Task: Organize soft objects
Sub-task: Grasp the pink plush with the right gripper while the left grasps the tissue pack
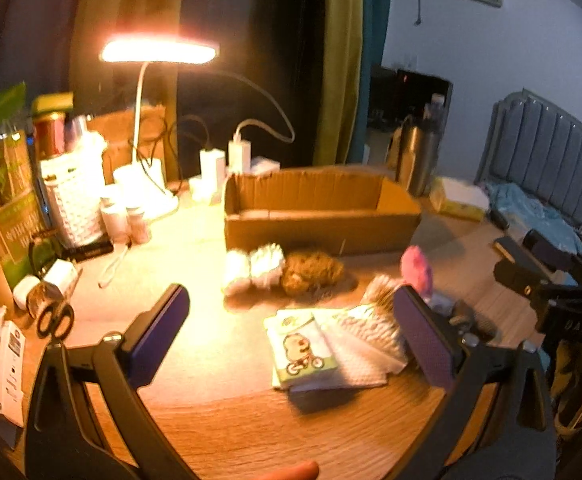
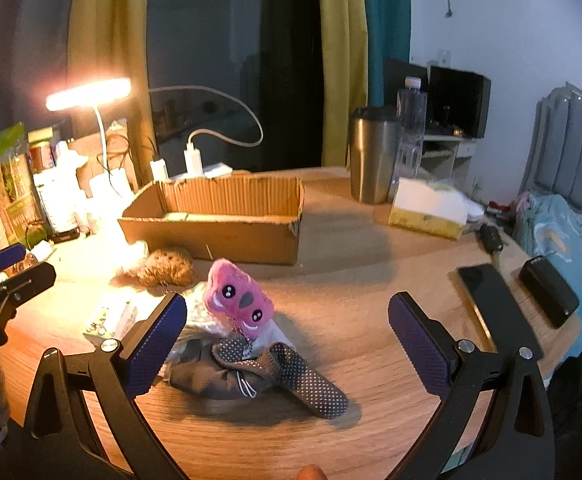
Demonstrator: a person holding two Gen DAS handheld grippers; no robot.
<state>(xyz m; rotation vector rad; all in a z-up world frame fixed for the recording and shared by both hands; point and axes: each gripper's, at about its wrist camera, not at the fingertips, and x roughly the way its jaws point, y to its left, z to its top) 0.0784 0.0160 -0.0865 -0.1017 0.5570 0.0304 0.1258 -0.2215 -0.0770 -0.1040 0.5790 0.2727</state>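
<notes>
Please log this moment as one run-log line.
left gripper: open, empty | right gripper: open, empty | pink plush: on grey socks | cardboard box: empty

Bare table (image 2: 363, 320) lies open between the soft pile (image 2: 247, 344) and cardboard box (image 2: 219, 236).

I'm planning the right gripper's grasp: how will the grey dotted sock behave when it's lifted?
The grey dotted sock lies crumpled and folded on the table, so it will likely hang floppy. It looks light. Its dots may aid grip. The pink plush toy seems to rest against that pile, so it may topple. The right gripper is open.
</notes>
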